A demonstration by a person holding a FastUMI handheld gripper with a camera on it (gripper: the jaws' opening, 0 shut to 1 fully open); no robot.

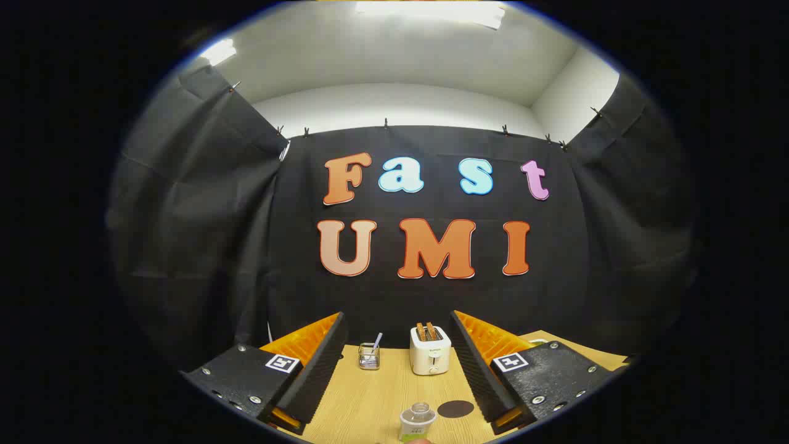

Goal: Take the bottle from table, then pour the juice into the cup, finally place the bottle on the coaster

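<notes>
The gripper (397,364) is held level above the table, aimed forward. Its two fingers (317,370) are spread wide apart, with nothing clasped between them. The inner pads are angled toward each other at the far ends.

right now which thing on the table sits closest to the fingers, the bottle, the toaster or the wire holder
The bottle: it stands between the open fingers of the gripper, beside the dark coaster. The toaster and wire holder stand farther back, near the booth wall.
</notes>
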